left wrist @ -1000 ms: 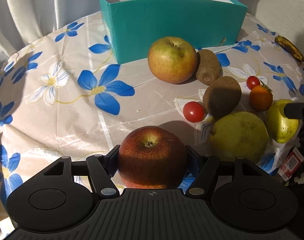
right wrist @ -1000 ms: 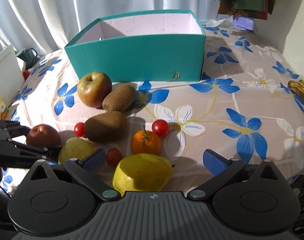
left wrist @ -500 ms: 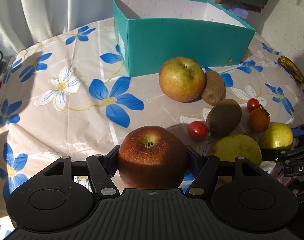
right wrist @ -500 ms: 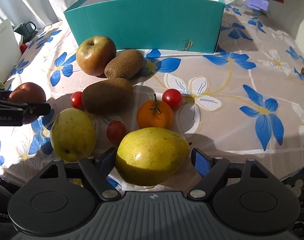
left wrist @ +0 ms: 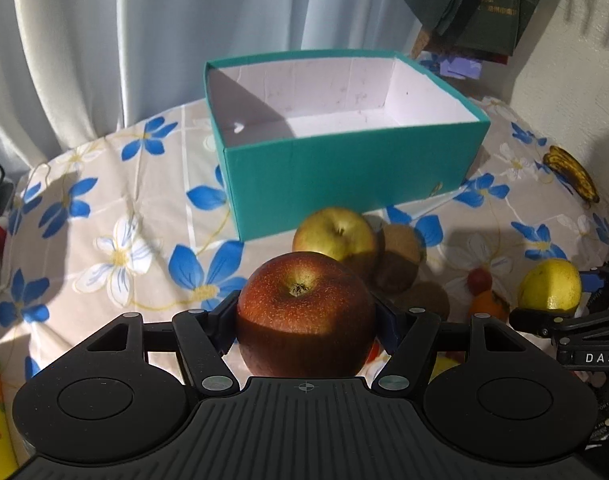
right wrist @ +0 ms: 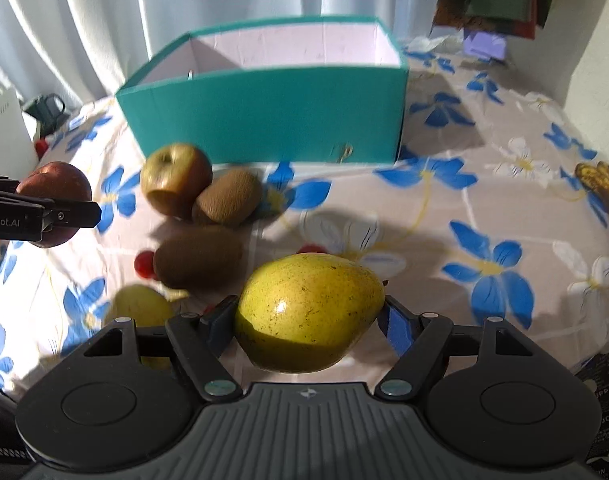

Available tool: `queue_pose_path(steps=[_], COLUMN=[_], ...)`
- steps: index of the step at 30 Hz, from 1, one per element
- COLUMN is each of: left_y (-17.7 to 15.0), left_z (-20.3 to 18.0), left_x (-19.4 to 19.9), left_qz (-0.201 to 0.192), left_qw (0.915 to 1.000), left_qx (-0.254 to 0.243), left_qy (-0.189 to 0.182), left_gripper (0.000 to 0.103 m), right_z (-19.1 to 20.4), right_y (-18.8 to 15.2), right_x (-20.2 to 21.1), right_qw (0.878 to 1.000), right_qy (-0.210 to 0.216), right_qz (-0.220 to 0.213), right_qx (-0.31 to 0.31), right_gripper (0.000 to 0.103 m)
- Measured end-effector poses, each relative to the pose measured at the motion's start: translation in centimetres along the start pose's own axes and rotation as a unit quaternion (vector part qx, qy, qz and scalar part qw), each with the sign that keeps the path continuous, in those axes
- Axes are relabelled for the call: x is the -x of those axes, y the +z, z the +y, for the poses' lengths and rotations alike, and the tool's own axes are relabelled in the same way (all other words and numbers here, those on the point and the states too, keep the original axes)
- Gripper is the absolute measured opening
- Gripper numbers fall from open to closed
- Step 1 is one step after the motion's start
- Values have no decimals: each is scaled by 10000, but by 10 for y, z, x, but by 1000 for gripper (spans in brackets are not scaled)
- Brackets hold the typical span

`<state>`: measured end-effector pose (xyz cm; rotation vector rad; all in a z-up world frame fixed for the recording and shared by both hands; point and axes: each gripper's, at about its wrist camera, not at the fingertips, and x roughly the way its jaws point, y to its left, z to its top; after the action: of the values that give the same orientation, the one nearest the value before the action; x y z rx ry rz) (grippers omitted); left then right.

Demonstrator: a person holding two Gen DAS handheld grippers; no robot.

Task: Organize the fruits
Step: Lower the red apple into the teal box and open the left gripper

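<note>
Two grippers loaded: left gripper [left wrist: 306, 316] clamps red apple [left wrist: 304, 312], right gripper [right wrist: 308, 316] pear [right wrist: 308, 312].

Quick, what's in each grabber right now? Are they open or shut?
Left gripper: shut on the red apple, lifted off the table.
Right gripper: shut on the yellow pear, also lifted.

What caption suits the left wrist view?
Left hand-held gripper holds a red apple before an empty teal box.
</note>
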<state>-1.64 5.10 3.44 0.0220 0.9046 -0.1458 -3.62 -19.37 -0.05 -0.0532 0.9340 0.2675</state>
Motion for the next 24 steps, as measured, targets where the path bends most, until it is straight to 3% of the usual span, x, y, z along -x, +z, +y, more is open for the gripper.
queue_pose_path(steps=[8, 18, 24], left_y=[77, 135, 142], left_z=[-19, -25, -22], left_x=[-5, -75, -115], left_qz=[-545, -589, -261], left_qw=[9969, 9941, 9950], left_qx=[-196, 147, 297], left_qy=[537, 897, 916], left_gripper=[72, 72, 72], right_z=[-15, -35, -43], right_y=[32, 75, 92], right_x=[12, 14, 12], right_qw=[9979, 9909, 9881], right_qy=[17, -224, -252], right_qz=[-623, -1249, -1423], right_qx=[-170, -460, -531], right_gripper=[75, 75, 75])
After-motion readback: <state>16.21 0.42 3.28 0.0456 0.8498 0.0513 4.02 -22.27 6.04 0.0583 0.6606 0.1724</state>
